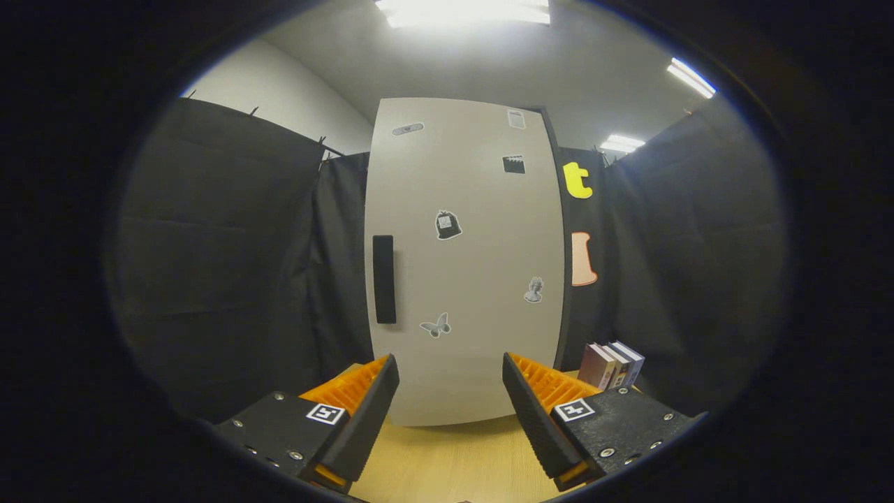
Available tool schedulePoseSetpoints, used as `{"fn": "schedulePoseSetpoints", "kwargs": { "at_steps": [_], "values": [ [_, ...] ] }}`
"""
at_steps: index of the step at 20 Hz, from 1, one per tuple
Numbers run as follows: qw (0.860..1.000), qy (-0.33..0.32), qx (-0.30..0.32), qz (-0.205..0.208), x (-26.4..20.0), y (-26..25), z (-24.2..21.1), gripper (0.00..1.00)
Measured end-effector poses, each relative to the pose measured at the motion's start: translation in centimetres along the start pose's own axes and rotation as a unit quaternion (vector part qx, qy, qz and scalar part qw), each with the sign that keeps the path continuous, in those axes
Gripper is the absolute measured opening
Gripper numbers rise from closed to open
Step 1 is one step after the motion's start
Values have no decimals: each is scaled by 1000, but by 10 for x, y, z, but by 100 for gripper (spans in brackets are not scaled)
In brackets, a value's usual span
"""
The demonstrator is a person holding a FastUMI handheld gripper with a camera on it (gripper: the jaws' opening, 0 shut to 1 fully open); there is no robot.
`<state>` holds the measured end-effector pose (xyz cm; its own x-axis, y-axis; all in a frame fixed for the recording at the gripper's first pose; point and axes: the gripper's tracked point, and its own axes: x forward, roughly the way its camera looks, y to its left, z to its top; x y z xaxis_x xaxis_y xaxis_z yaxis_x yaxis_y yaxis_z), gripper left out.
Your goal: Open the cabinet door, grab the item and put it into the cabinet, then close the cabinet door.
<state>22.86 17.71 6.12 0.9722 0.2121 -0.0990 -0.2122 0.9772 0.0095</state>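
A tall pale grey cabinet [464, 258] stands on the wooden table just beyond my fingers, its door shut. A dark vertical handle [383, 279] sits at the door's left edge, and several small stickers dot the door. My gripper [450, 377] is open with nothing between its fingers, pointing at the lower part of the door. A few upright books [611, 365] stand to the right of the cabinet, behind my right finger.
The wooden table [454, 461] runs under my fingers up to the cabinet's base. Black cloth walls close in on the left, right and behind the cabinet. Ceiling lights shine above.
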Motion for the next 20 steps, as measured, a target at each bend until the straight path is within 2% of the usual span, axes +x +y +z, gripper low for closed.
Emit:
{"fn": "schedulePoseSetpoints", "kwargs": {
  "at_steps": [7, 12, 20],
  "values": [
    [1000, 0, 5, -7, -41, 4, -30, 93],
    [1000, 0, -13, -14, -61, 1, -48, 93],
    [999, -11, -6, -30, -73, -13, -41, 93]
  ]
}}
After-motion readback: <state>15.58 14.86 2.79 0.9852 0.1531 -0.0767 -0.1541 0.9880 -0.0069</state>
